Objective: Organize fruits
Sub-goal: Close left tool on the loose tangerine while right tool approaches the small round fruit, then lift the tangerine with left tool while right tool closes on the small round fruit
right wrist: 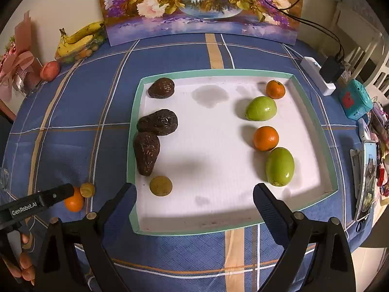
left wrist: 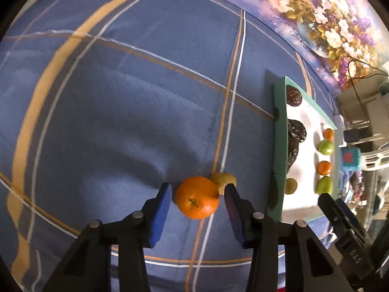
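Note:
An orange tangerine (left wrist: 197,200) lies on the blue checked tablecloth between the open jaws of my left gripper (left wrist: 198,203), with small gaps on both sides. A small yellow-brown fruit (left wrist: 222,181) touches it behind. Both show in the right wrist view, the tangerine (right wrist: 74,202) and the small fruit (right wrist: 87,189), left of the tray. The teal-rimmed white tray (right wrist: 136,126) holds three dark avocados (right wrist: 158,121), a small brown fruit (right wrist: 161,186), two tangerines (right wrist: 265,138) and two green fruits (right wrist: 279,166). My right gripper (right wrist: 194,197) is open and empty over the tray's near edge.
A flower painting (right wrist: 199,4) leans at the table's back. Bananas (right wrist: 77,39) and a red fruit (right wrist: 49,70) lie at the back left. A power strip with charger (right wrist: 321,73), a teal box (right wrist: 355,101) and a phone (right wrist: 367,180) line the right edge.

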